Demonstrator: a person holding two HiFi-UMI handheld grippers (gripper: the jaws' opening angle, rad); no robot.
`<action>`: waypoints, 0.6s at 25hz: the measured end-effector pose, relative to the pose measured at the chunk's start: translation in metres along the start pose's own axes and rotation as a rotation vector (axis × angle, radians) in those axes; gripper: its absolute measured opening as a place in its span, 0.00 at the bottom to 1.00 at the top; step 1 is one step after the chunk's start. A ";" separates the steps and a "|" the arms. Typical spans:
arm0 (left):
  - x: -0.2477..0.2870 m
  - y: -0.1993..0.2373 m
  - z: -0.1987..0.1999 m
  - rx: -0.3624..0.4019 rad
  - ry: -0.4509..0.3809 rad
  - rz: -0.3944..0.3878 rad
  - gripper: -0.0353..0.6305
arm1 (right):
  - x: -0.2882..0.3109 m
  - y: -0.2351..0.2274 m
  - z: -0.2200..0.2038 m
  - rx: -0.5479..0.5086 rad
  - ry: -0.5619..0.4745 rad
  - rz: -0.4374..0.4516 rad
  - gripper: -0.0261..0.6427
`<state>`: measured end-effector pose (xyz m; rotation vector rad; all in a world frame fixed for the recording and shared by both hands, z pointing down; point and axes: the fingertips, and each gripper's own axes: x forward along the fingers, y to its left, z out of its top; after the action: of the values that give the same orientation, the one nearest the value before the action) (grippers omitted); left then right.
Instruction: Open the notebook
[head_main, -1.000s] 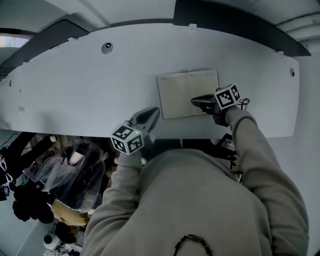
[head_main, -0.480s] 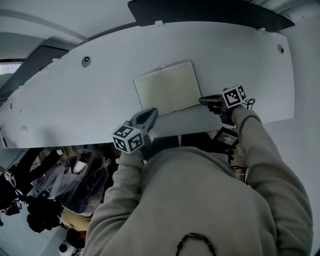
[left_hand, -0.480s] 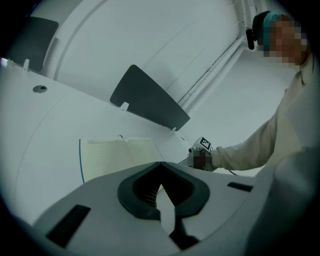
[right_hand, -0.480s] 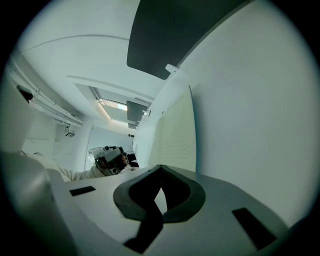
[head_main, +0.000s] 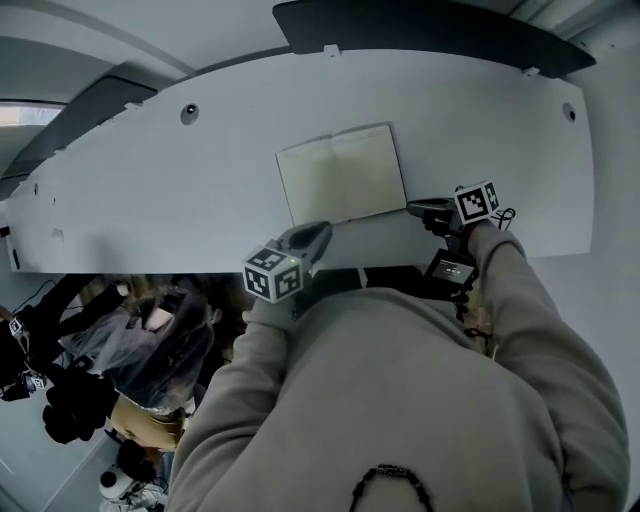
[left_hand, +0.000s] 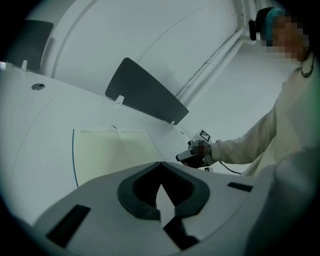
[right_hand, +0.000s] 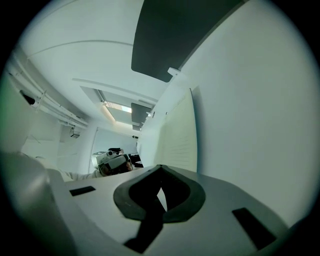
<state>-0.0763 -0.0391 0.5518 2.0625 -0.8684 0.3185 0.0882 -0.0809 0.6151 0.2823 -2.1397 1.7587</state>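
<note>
Both claws are pinched shut with nothing between the jaws: left claw (head_main: 318, 232) and right claw (head_main: 412, 208) sit low over the near edge of the white surface (head_main: 180, 190). Notebook (head_main: 342, 175) lies just ahead of the left claw and just beside the right claw's tip, spread flat with two lined pages up, touched by neither. Opening step looks done. Next move likely calls only for lifting clear, no regrasp.

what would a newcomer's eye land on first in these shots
The open notebook with cream lined pages lies flat in the middle of the long white table. Near the table's front edge, the grey left gripper and the grey right gripper sit off the notebook's near corners, jaws together and empty. A dark grey panel stands along the far edge.
</note>
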 end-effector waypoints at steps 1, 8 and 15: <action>-0.003 -0.003 0.002 0.015 -0.003 0.005 0.05 | 0.000 0.002 0.000 -0.016 0.007 0.001 0.07; -0.029 -0.020 0.040 0.050 -0.114 0.009 0.05 | -0.017 0.039 0.014 -0.131 -0.007 0.023 0.07; -0.031 -0.040 0.047 0.114 -0.103 0.000 0.05 | -0.037 0.075 0.019 -0.223 -0.045 0.031 0.07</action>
<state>-0.0758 -0.0457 0.4831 2.2005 -0.9308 0.2689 0.0915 -0.0868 0.5290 0.2336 -2.3590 1.5239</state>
